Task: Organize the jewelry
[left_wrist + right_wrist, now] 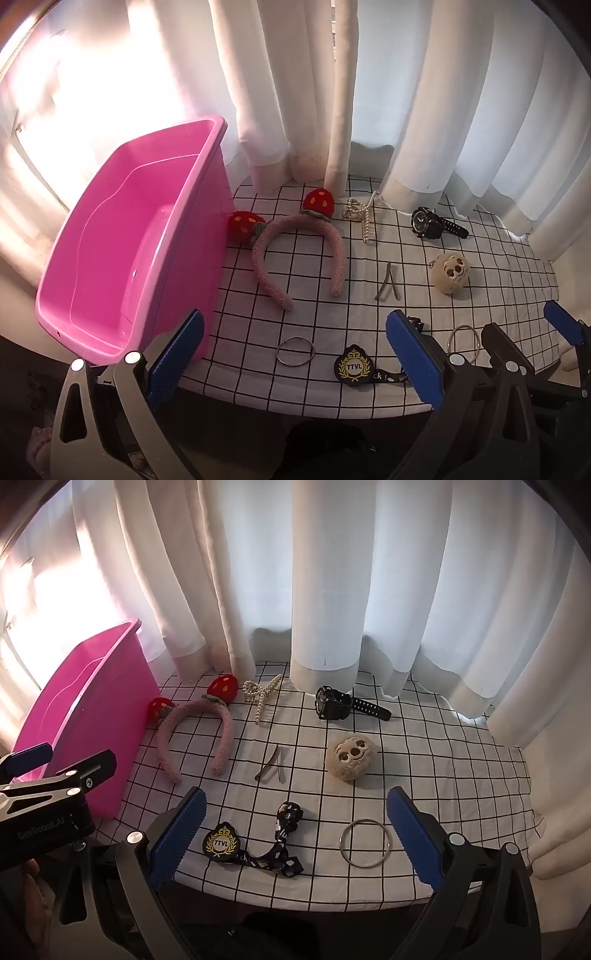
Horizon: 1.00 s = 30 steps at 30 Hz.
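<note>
Both grippers are hovering over the near edge of the checked cloth [424, 746], tilted down toward it, and both are standing with their jaws wide apart and nothing between them. The left gripper [295, 354] is sitting just right of the pink bin [122, 240], which is looking empty, while the right gripper [295, 834] is hanging further right. The jewelry is lying scattered on the cloth, none of it in the bin yet. Nearest the right gripper, 1 metal ring [365, 843] is lying flat, almost between its fingertips and toward the right one, with the crest badge [221, 843] and its black ribbon [284, 849] toward the left one. Another ring [295, 350] is lying flat directly ahead of the left gripper, midway between its fingertips. Further back, the strawberry headband [295, 254] is arching with its open ends toward the grippers, and the pearl clip [365, 218], hairpin [386, 282], plush charm [450, 273] and watch [436, 223] are lying beyond. The left gripper is looking better placed for its ring, being closest to the bin.
</note>
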Each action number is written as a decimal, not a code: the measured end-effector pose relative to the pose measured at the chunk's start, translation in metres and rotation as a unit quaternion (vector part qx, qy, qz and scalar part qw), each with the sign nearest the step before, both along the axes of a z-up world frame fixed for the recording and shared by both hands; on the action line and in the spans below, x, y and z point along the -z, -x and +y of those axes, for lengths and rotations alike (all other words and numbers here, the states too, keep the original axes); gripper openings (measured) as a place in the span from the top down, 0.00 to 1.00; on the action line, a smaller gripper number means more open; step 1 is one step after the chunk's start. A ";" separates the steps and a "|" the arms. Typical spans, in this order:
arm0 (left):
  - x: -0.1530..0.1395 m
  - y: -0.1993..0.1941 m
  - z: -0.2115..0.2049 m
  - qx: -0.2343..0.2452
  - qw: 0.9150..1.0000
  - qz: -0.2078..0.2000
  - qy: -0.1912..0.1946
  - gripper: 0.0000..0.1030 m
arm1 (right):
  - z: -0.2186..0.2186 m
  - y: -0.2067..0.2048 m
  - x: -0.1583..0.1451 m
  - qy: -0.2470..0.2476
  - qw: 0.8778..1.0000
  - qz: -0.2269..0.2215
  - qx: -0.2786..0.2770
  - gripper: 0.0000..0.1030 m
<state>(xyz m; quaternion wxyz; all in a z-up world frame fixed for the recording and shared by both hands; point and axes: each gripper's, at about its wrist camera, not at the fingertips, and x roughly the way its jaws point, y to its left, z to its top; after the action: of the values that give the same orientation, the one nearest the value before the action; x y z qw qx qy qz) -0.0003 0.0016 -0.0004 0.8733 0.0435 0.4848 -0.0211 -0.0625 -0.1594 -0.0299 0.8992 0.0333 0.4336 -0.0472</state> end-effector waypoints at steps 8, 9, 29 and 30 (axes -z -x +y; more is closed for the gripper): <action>-0.003 0.000 0.001 -0.005 1.000 0.000 -0.012 0.06 | -0.001 0.002 -0.001 0.001 1.000 0.000 0.003 0.09; -0.004 -0.002 0.000 -0.005 1.000 0.002 -0.014 0.06 | -0.001 0.002 -0.002 0.001 1.000 0.000 0.003 0.09; -0.008 -0.009 0.011 -0.013 1.000 0.002 -0.017 0.06 | -0.002 0.004 -0.004 -0.005 1.000 -0.002 0.004 0.09; -0.008 -0.011 0.012 -0.013 1.000 0.003 -0.017 0.06 | -0.002 0.004 -0.004 -0.005 1.000 -0.002 0.004 0.09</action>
<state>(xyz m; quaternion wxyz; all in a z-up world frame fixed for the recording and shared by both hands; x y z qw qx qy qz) 0.0103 0.0132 0.0080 0.8713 0.0516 0.4881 -0.0015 -0.0668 -0.1617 -0.0259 0.8997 0.0397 0.4320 -0.0484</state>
